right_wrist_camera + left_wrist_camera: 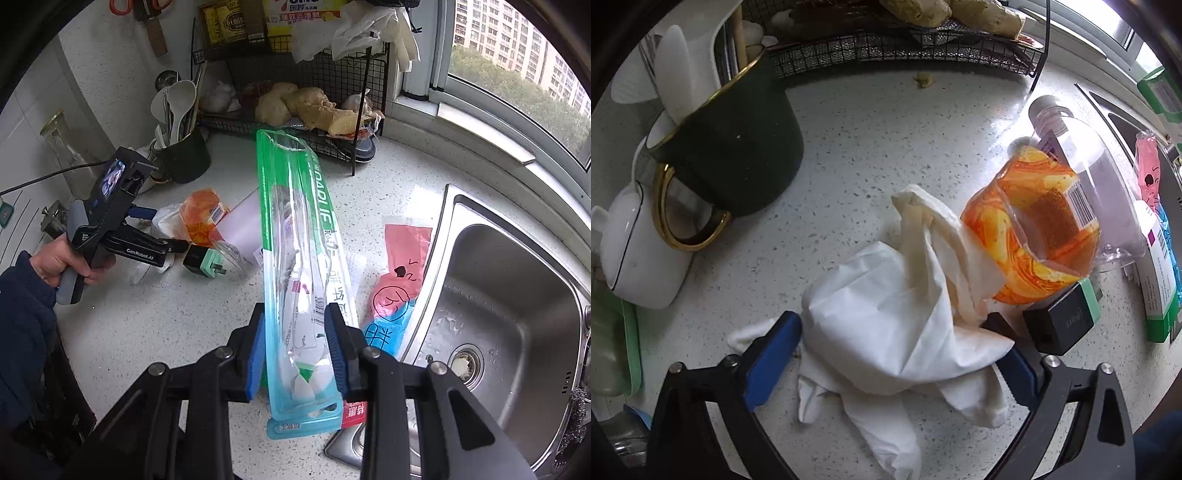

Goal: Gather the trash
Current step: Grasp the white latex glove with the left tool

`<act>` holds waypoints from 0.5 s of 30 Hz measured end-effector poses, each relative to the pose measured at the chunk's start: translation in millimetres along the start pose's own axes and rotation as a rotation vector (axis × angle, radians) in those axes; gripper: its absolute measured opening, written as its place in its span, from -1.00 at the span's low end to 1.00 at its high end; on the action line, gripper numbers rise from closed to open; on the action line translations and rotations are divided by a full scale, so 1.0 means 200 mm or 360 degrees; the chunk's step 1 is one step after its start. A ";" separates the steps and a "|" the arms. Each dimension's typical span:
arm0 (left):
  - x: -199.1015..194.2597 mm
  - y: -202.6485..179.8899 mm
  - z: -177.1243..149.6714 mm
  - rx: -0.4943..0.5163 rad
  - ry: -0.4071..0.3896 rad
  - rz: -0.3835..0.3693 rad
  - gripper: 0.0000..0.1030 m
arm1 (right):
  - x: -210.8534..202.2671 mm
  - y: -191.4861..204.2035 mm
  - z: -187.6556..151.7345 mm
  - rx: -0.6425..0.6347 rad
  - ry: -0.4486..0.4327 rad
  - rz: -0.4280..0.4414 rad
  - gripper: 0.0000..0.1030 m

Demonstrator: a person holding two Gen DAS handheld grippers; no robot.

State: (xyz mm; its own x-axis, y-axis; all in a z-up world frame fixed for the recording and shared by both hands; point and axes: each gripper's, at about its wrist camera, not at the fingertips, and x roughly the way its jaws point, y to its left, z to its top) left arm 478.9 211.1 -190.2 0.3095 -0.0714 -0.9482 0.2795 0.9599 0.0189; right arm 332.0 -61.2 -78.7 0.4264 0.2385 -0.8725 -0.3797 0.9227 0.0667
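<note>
**Left tongs straddle the tissue; right tongs carry the toothbrush pack**

Left tongs [894,354] stand spread wide, pointing steeply down at the table [871,147], with a crumpled white tissue [886,314] lying between the two blue pads [774,350]. The pads do not look to be pressing on it yet; the paper bulges up in the gap and spills out past both fingers toward the camera. So the thing to be taken lies straight ahead and below these tongs, already inside their reach, with no clear long axis, only a loose heap.

Touching the tissue's far right edge is an orange wrapper [1030,236], and behind that a clear bottle [1082,162] lies on its side. A black charger [1060,321] sits just beside the right-hand finger, close enough that it might get nudged as the fingers close. A dark mug [738,155] full of utensils stands well off to the left.

Right tongs [295,350] pinch a long toothbrush pack [299,258] near its lower end; the pack is held off the table and its long axis runs away from the camera, toward the wire rack [295,122]. A pink bag [399,273] lies at the edge of the sink [517,295].

Judging by this, the left hand [62,258] is the nearer one to the tissue, and the coming move is a plain squeeze.
</note>
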 end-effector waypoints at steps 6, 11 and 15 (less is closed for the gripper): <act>-0.02 -0.01 0.02 -0.0055 -0.0020 -0.0015 0.19 | 0.00 -0.02 0.00 0.0022 0.0006 0.0031 -0.44; -0.07 -0.01 -0.03 -0.0151 -0.0017 -0.0019 -0.78 | 0.00 -0.01 -0.01 0.0036 -0.0012 0.0070 -0.44; -0.13 -0.06 -0.12 -0.0228 -0.0026 -0.0044 -0.85 | -0.02 0.01 -0.02 0.0020 -0.0022 0.0101 -0.44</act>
State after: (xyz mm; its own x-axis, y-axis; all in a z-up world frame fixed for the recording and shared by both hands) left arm 445.9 208.1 -172.9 0.3183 -0.1019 -0.9425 0.1558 0.9863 -0.0540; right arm 326.7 -62.2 -77.4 0.4133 0.3009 -0.8594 -0.3959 0.9093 0.1280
